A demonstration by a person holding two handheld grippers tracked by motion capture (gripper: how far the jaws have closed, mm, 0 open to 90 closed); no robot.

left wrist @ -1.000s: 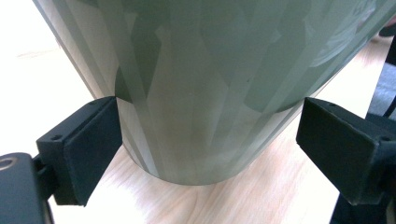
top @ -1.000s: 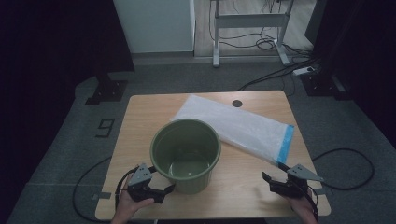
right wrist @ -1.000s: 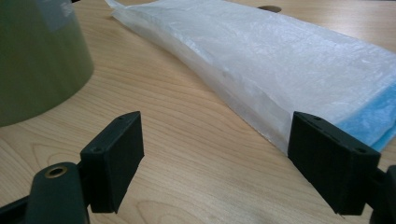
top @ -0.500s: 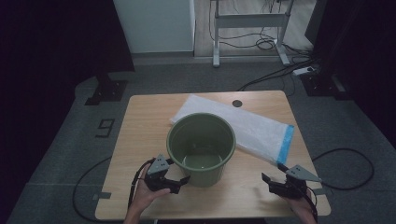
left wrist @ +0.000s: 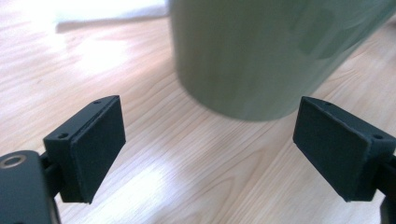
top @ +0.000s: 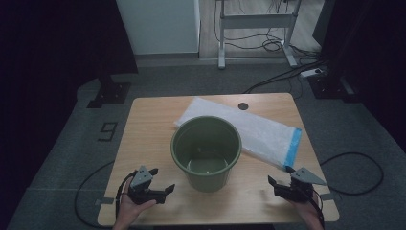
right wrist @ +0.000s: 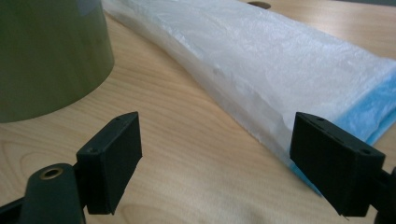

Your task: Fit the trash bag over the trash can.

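A green bucket [top: 206,152] stands upright and empty near the middle of the wooden table [top: 143,129]. Behind it and to its right lies a folded white plastic bag with a blue end [top: 258,132]. My left gripper [top: 168,189] is open at the front left, a short way from the bucket's side [left wrist: 261,56], with nothing between its jaws. At the front right my right gripper [top: 272,185] is open too, its jaws facing the bag's blue end [right wrist: 280,79] and the bucket's wall [right wrist: 46,56] to the left.
A small dark round hole [top: 243,106] sits in the table near its far edge. Cables [top: 356,167] trail on the grey floor beside the table. A white cabinet [top: 160,26] and a metal frame [top: 253,28] stand beyond.
The bucket has slid to the right toward the table's middle, partly over the bag. My left gripper has let go of it and drawn back to the front left. The right gripper stayed put.
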